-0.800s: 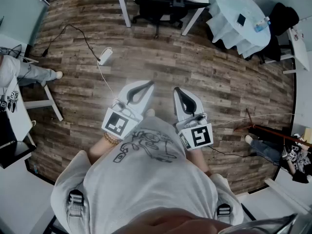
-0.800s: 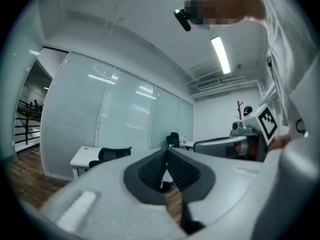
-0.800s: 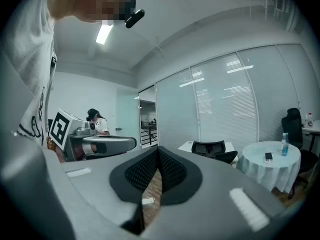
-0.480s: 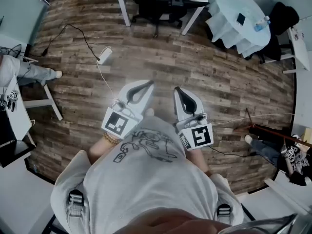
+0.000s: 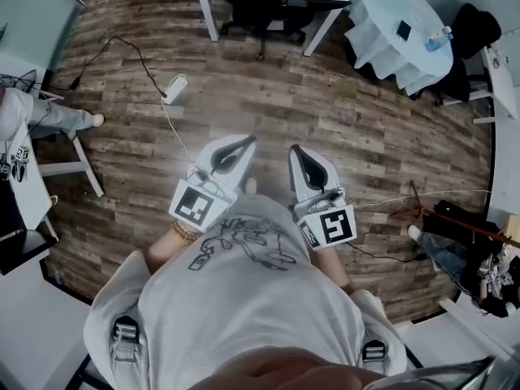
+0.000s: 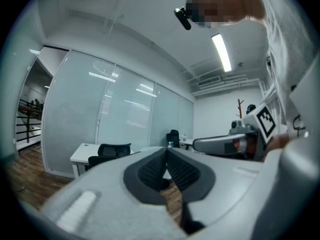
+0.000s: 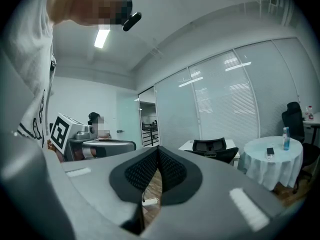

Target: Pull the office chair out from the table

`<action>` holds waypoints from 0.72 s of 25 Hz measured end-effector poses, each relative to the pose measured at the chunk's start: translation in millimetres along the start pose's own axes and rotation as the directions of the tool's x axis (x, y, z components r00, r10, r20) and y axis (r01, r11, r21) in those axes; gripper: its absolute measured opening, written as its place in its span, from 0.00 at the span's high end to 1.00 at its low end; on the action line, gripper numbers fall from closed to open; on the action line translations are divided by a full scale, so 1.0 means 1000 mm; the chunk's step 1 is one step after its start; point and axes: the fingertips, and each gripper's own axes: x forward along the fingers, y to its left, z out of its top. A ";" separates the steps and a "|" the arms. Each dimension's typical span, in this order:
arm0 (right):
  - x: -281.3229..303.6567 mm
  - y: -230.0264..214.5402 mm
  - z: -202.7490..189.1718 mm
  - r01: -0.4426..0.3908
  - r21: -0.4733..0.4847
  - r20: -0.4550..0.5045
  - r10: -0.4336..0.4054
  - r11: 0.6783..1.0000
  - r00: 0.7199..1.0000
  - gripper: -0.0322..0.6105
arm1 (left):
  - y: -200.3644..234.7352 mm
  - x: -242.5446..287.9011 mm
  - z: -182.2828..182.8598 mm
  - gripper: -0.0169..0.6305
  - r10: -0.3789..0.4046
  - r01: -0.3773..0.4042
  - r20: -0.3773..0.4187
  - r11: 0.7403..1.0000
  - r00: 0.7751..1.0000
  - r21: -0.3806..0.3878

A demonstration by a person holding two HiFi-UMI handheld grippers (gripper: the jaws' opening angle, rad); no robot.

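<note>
Two shut, empty jaw pairs, left gripper (image 5: pixel 250 140) and right gripper (image 5: pixel 295 149), over streaky wood-plank floor (image 5: pixel 325 112); black office chair (image 5: pixel 276 6) tucked under white table (image 5: pixel 208 15), round cloth-draped table (image 5: pixel 398 31) beside.

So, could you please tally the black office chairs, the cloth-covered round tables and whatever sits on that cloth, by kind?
Black office chairs: 2
Round tables: 1
Bottles: 1
Phones: 1
Total: 5
</note>
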 end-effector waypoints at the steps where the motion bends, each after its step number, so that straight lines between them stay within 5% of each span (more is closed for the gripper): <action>1: 0.002 -0.001 -0.001 0.000 0.001 0.000 0.000 1.000 1.000 0.94 | 0.003 0.001 -0.001 0.97 0.002 -0.002 -0.001 1.000 1.000 -0.005; 18: 0.098 -0.065 0.011 -0.005 -0.005 -0.005 0.005 1.000 1.000 0.94 | 0.097 0.078 0.010 0.97 -0.010 0.010 0.017 1.000 1.000 -0.010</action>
